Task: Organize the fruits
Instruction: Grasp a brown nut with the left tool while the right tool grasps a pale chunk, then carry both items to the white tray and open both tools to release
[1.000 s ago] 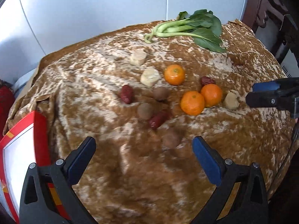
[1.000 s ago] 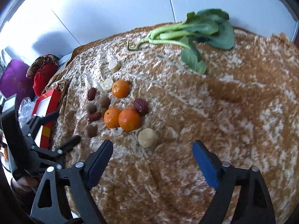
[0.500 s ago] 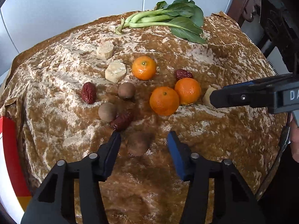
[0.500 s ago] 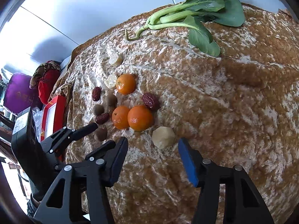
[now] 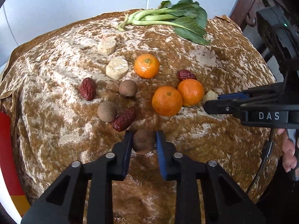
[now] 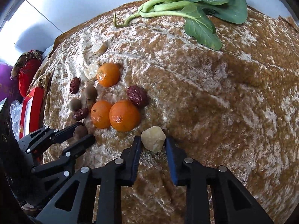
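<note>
Two grabs are going on at once on the brown velvet cloth point(image 5: 214, 59). The left gripper point(image 5: 143, 141) has a small round brown fruit, maybe a longan point(image 5: 143, 140), between its fingers near the front of the cloth; the jaws are closing and both pads look pressed against its sides. The right gripper point(image 6: 152, 143) is closing too, on a pale yellow chunk point(image 6: 153, 139) that sits just in front of two tangerines point(image 6: 124, 115); its pads touch the chunk on each side. Near these lie one more tangerine point(image 5: 146, 66), two more round brown fruits point(image 5: 128, 88), three wrinkly red dates point(image 5: 87, 91) and two more pale chunks point(image 5: 117, 70), all close together in the middle. A leafy green vegetable point(image 5: 179, 18) lies far back, well apart from the rest. A red and white box point(image 6: 31, 110) sits off the left edge of the cloth. I think the step in hand is picking up one piece with each gripper to sort it. Next, each piece needs lifting straight up, gently, so the round one does not roll out, and then putting beside others of its own kind. I cannot tell where the sorted piles should go.
</note>
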